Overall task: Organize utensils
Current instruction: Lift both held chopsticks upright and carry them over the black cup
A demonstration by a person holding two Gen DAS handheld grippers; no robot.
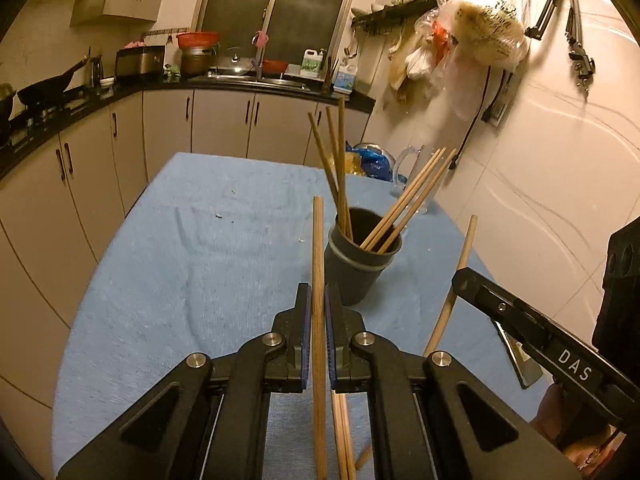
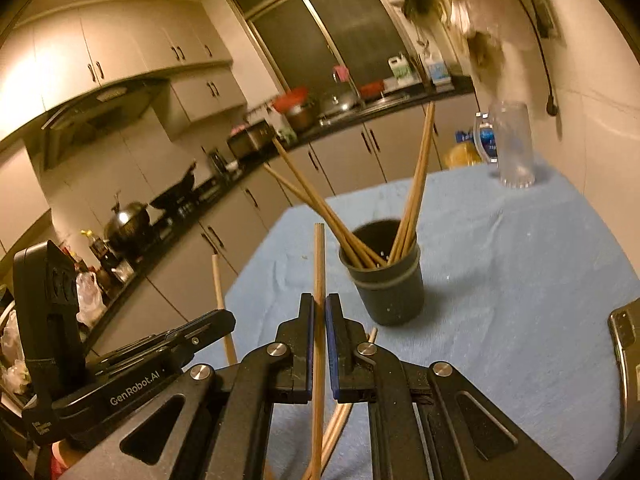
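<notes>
- With a single wooden chopstick clamped in each, the left hand-held gripper (image 1: 317,312) and the right hand-held gripper (image 2: 319,320) were both closed hard on their loads; the left-held chopstick (image 1: 318,248) and the right-held chopstick (image 2: 319,264) each stood up between the blue pads toward twelve o'clock.
- The step in hand was judged to be the carry: both sticks held clear above the bench (image 1: 180,264), with the dark cup (image 1: 358,264) not yet reached.
- The cup stood at about one o'clock of the left gripper and at about one o'clock of the right, already holding several chopsticks (image 1: 340,184) fanned to both sides.
- The next move probably called for tipping each stick lower end first over the cup's mouth, threading between the leaning sticks, then opening the jaws; two sticks arriving together could collide.
- More loose chopsticks (image 1: 344,440) lay on the bench below the left gripper, so the task looked unfinished.
- A pale blue cloth covered the bench; a clear glass mug (image 2: 514,144) stood at its far edge and a phone (image 2: 624,332) at three o'clock in the right view.
- The room was a dim kitchen, with a cabinet-lined counter (image 1: 120,96), a wok (image 1: 44,90) and a dark window (image 1: 276,12).
</notes>
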